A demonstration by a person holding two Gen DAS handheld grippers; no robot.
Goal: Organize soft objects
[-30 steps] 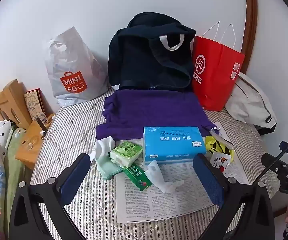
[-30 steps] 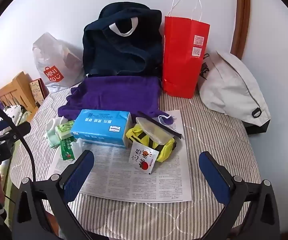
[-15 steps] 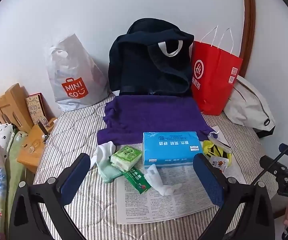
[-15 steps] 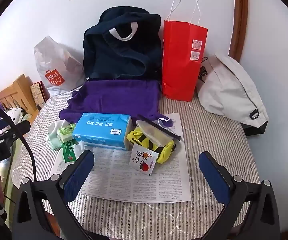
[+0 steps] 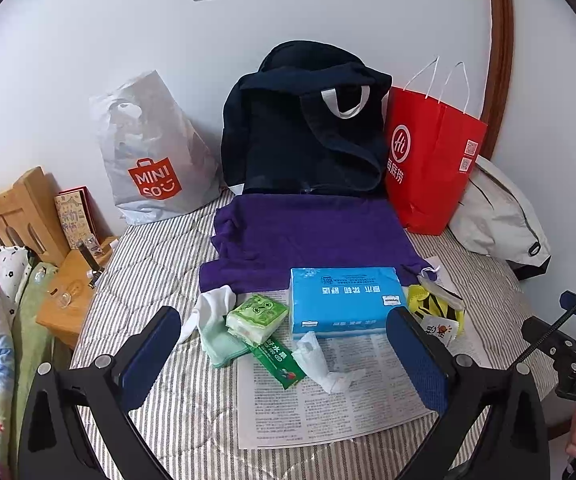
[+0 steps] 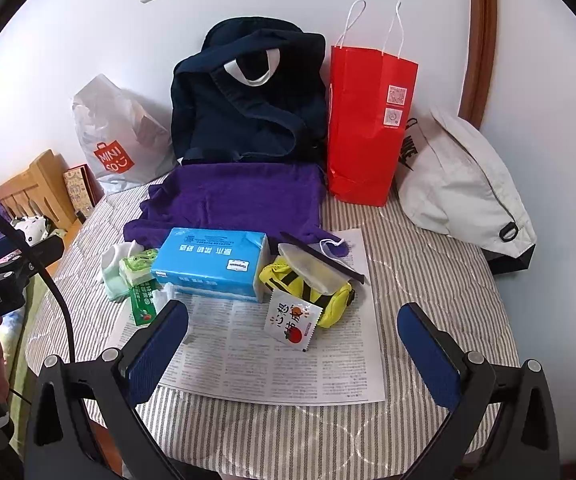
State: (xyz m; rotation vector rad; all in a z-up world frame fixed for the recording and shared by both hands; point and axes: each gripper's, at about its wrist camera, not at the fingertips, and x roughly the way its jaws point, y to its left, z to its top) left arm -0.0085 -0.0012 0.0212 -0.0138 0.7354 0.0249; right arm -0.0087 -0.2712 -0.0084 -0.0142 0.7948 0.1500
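Observation:
A purple towel (image 5: 308, 236) (image 6: 240, 200) lies flat on the striped table. In front of it sit a blue tissue pack (image 5: 344, 300) (image 6: 212, 264), a green tissue packet (image 5: 258, 318), a white sock (image 5: 212, 308), a pale green cloth (image 5: 224, 346), a green sachet (image 5: 280, 362), a crumpled tissue (image 5: 320, 364) and a yellow pouch (image 6: 308, 288) with a white snack sachet (image 6: 294, 320). My left gripper (image 5: 284, 360) is open and empty, above the near items. My right gripper (image 6: 294, 354) is open and empty, above the newspaper (image 6: 272, 360).
Along the back wall stand a Miniso plastic bag (image 5: 148, 152), a dark navy bag (image 5: 308, 128), a red paper bag (image 5: 428, 160) and a white drawstring bag (image 6: 460, 184). A wooden headboard and shelf (image 5: 28, 220) lie left, past the table edge.
Both grippers have pulled back and tilted up slightly; the objects sit lower and smaller in both views. Nothing on the table has moved.

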